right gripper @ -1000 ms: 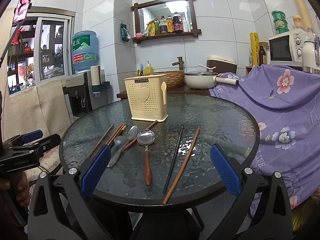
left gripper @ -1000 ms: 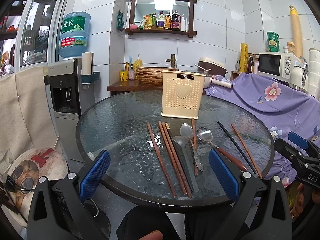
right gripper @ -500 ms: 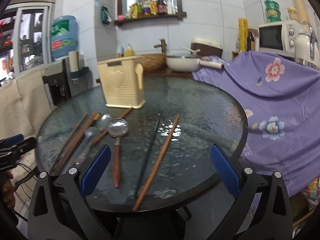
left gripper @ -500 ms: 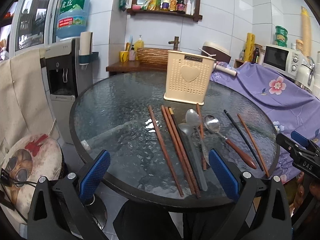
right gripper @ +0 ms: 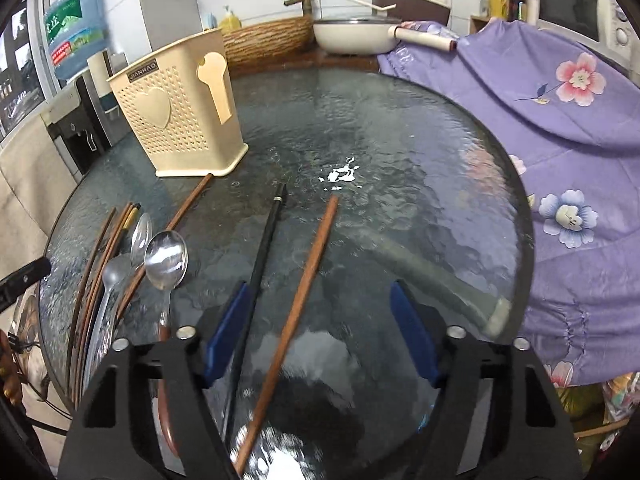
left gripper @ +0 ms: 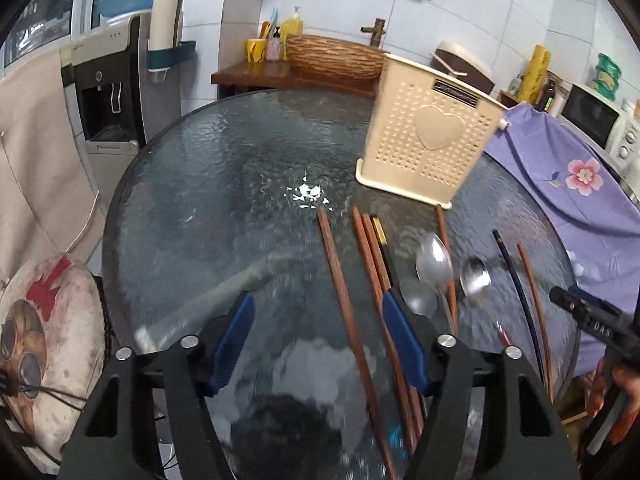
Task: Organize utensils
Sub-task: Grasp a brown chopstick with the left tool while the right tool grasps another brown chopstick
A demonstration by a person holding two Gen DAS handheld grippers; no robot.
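Note:
A cream perforated utensil holder [left gripper: 426, 148] with a heart stands upright on the round glass table [left gripper: 224, 184]; it also shows in the right wrist view [right gripper: 176, 120]. Several brown chopsticks [left gripper: 340, 276], metal spoons [left gripper: 434, 260] and a black chopstick [left gripper: 516, 292] lie in front of it. My left gripper [left gripper: 320, 340] is open and empty, low over the leftmost brown chopstick. My right gripper [right gripper: 320, 328] is open and empty, over a brown chopstick [right gripper: 308, 264] beside the black chopstick [right gripper: 264, 248]. A wooden-handled spoon [right gripper: 166, 260] lies left of them.
A purple flowered cloth [right gripper: 560, 128] covers furniture right of the table. A water dispenser [left gripper: 116, 92] stands at the left, a wooden counter with a woven basin [left gripper: 332, 56] behind. A cushioned stool [left gripper: 44, 340] sits at the lower left. A white pan [right gripper: 352, 36] sits behind.
Both grippers have moved forward and down over the table's near edge. Each now straddles a brown chopstick. Both stay open and the utensils have not moved.

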